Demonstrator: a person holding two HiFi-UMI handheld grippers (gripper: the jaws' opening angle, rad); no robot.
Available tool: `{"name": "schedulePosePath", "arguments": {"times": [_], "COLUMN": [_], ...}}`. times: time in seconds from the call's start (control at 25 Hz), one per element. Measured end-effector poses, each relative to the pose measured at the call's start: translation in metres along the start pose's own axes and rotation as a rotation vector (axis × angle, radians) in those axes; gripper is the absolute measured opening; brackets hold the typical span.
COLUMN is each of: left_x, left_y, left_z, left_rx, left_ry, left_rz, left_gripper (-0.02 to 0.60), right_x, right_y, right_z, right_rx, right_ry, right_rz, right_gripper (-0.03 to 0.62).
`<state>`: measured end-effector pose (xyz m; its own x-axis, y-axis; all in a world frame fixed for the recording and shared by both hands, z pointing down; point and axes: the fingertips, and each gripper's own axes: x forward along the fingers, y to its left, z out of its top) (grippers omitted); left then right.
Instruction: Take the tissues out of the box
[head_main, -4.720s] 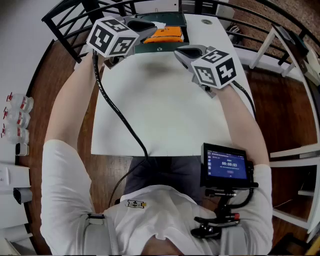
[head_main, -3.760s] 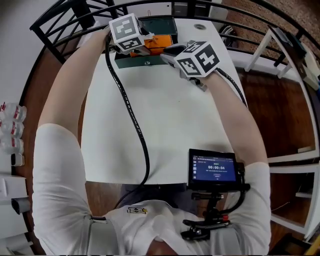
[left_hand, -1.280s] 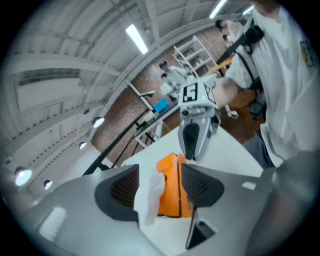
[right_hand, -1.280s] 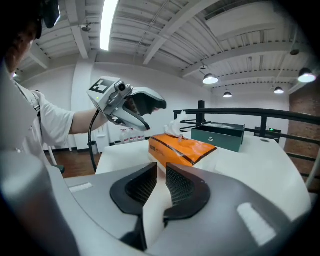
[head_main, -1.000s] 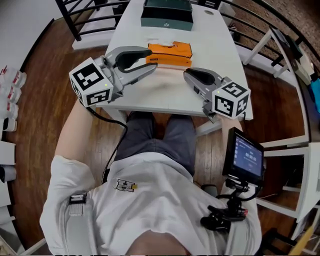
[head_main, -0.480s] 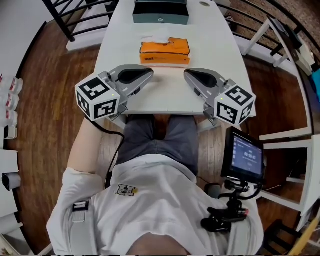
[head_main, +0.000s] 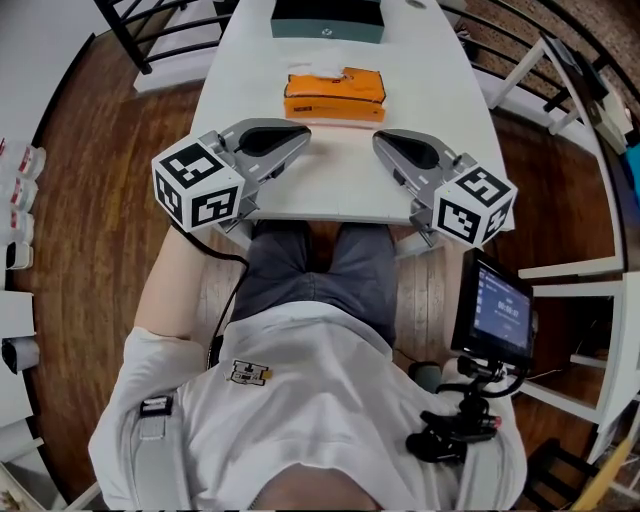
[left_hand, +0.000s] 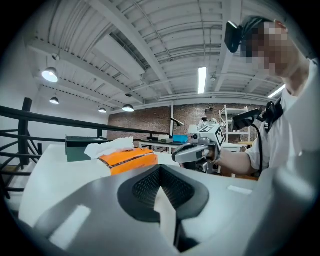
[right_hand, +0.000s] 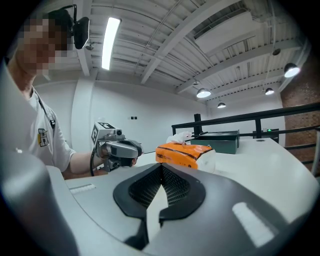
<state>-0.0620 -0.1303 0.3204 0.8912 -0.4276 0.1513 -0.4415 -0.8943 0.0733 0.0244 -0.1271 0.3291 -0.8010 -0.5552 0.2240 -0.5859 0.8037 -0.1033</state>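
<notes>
An orange tissue pack (head_main: 334, 93) lies on the white table (head_main: 330, 190), with a white tissue (head_main: 322, 72) sticking out of its top. Behind it stands a dark green box (head_main: 327, 22). My left gripper (head_main: 303, 138) hovers over the near left of the table, shut and empty, a short way in front of the pack. My right gripper (head_main: 379, 140) mirrors it on the right, also shut with nothing held. The left gripper view shows the pack (left_hand: 127, 159) beyond the closed jaws. The right gripper view shows the pack (right_hand: 185, 152) likewise.
A black railing (head_main: 150, 40) runs along the table's far left. White shelving (head_main: 560, 90) stands to the right. A small screen on a stand (head_main: 497, 312) sits at the person's right side. The table's near edge (head_main: 330, 220) lies just under both grippers.
The left gripper's jaws have closed with nothing in them. Both grippers have drawn back from the pack toward the table's near edge. The pack has stayed on the table.
</notes>
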Motion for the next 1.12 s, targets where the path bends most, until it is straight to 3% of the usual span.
{"name": "schedulePosePath", "arguments": {"times": [1.12], "left_x": [-0.001], "left_y": [-0.002], "left_z": [-0.008], "left_rx": [-0.028], "left_ry": [-0.002], "left_rz": [0.026], "left_gripper": [0.000], "right_x": [-0.003], "right_y": [0.003], "right_z": [-0.007], "right_rx": [0.005], "right_ry": [0.007], "right_rz": [0.003], "right_gripper": [0.000]}}
